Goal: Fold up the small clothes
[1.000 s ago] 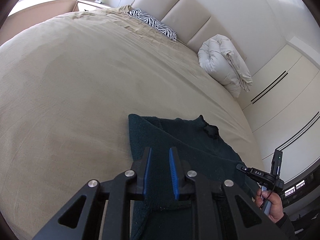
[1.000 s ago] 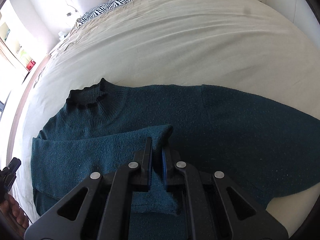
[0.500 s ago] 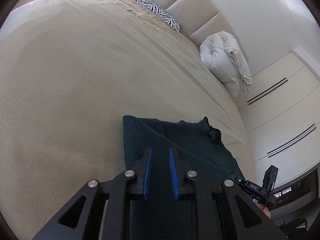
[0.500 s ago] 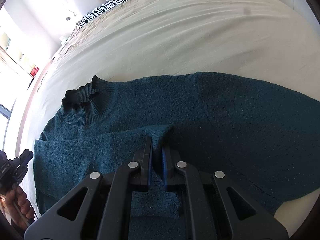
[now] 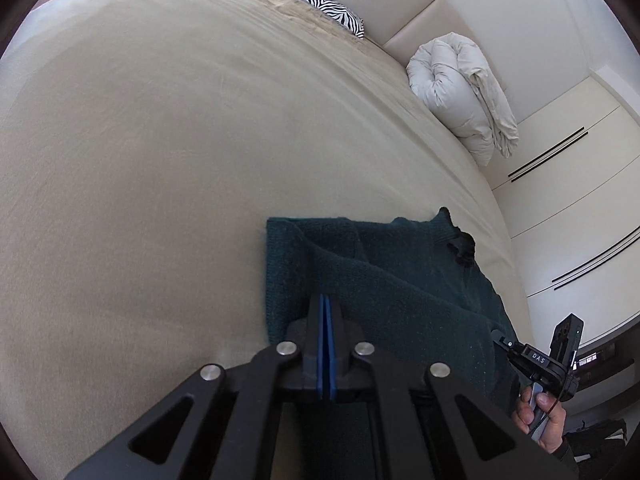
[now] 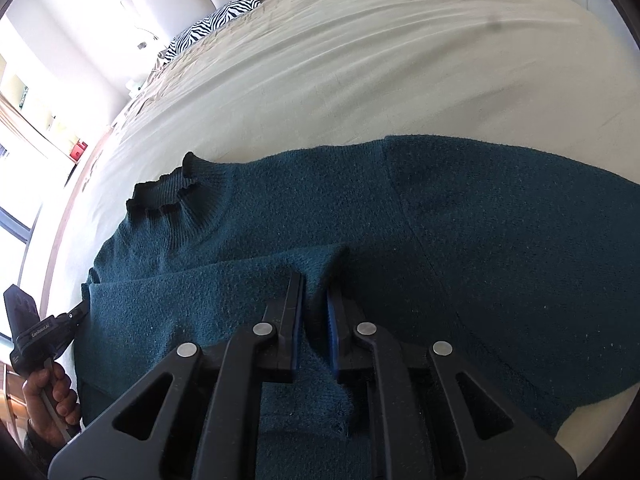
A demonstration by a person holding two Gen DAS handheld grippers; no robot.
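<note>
Sweater: a dark teal knit sweater lies flat on the bed, near the edge where the person stands.
Which way it points: in the right wrist view its body runs from left to right across the picture, longer that way than up and down. The neck sits at the far left end and the wide part spreads out to the right.
Fold: one sleeve is laid back over the body. It makes a thick band that runs across the sweater toward the right claw.
Left edge: in the left wrist view the sweater has a straight folded edge on its left side, and the neck points up and to the right.
Left claw: the left gripper is clenched, its two blue pads pressed flat together. The tips sit down on the teal cloth. I cannot tell if any cloth is pinched between them.
Right claw: the right gripper has its jaws just barely parted and is grasping the end of the folded sleeve, with a bump of cloth between the pads.
Hands: a hand holds the right claw's handle, and a hand holds the left one.
Bed: a big bed with a tan sheet.
Far away: a zebra pillow by the headboard and a rolled white duvet.
</note>
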